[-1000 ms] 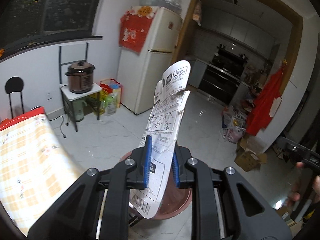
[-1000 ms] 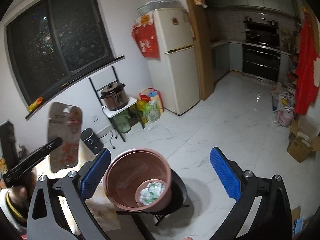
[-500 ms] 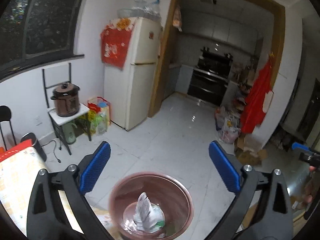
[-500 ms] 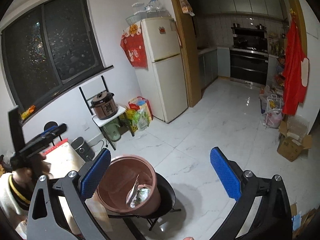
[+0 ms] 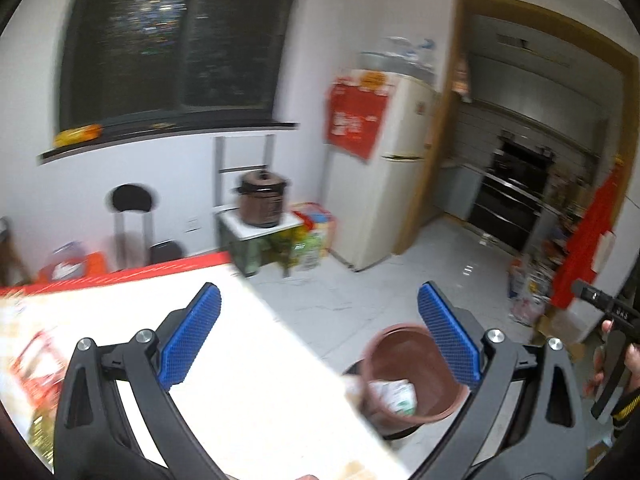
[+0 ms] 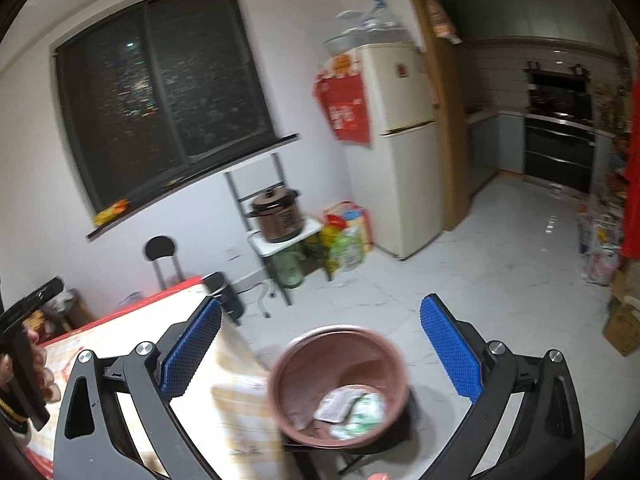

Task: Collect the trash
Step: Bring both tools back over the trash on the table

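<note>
A brown round bin (image 6: 340,384) stands on a black stool beside the table, with white and green wrappers (image 6: 348,408) lying in its bottom. It also shows in the left wrist view (image 5: 412,376), low right, with wrappers (image 5: 394,396) inside. My left gripper (image 5: 318,336) is open and empty, over the table's corner, left of the bin. My right gripper (image 6: 320,348) is open and empty, above the bin. Some red packaging (image 5: 36,364) lies blurred on the table at far left.
The table (image 5: 272,392) has a pale checked cloth with a red edge. Behind stand a black chair (image 5: 130,224), a small stand with a brown cooker (image 5: 262,204), bags, and a fridge (image 5: 384,184). White tiled floor runs toward the kitchen.
A second ago my left gripper held a white printed wrapper; it opened and the wrapper fell into the bin. Since then the left gripper has swung left over the table. The right gripper stayed open.
</note>
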Action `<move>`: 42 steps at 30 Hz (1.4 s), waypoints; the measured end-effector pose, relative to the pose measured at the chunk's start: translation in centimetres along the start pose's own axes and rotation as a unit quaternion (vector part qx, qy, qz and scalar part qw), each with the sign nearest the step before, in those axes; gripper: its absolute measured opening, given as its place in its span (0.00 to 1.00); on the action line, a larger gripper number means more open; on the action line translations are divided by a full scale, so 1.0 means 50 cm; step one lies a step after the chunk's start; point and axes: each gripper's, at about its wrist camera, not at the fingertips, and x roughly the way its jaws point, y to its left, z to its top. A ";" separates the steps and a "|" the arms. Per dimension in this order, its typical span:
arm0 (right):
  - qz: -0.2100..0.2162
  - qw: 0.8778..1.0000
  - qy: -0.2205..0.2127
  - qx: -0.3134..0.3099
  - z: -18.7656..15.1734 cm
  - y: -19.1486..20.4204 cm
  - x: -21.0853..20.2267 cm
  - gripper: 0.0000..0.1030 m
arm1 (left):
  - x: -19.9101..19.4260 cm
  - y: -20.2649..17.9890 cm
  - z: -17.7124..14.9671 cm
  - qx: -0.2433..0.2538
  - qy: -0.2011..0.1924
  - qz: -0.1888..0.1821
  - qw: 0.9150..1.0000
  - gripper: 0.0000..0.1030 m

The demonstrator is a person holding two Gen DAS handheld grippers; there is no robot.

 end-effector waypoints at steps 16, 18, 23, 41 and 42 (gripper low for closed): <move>0.098 0.991 0.058 -0.071 -0.109 0.478 0.048 0.95 | -0.488 0.525 -0.182 -0.139 -0.036 0.193 0.971 0.95; 0.110 0.988 0.072 -0.083 -0.136 0.550 0.046 0.95 | -0.536 0.584 -0.216 -0.153 -0.043 0.214 0.964 0.94; 0.136 0.980 0.101 -0.106 -0.200 0.691 0.039 0.95 | -0.602 0.692 -0.289 -0.183 -0.050 0.226 0.955 0.95; 0.141 0.945 0.217 -0.201 -0.497 0.984 0.022 0.95 | -0.559 0.851 -0.462 -0.203 0.063 0.165 0.963 0.95; 0.142 0.939 0.227 -0.217 -0.519 0.994 0.023 0.95 | -0.557 0.850 -0.467 -0.203 0.065 0.165 0.963 0.95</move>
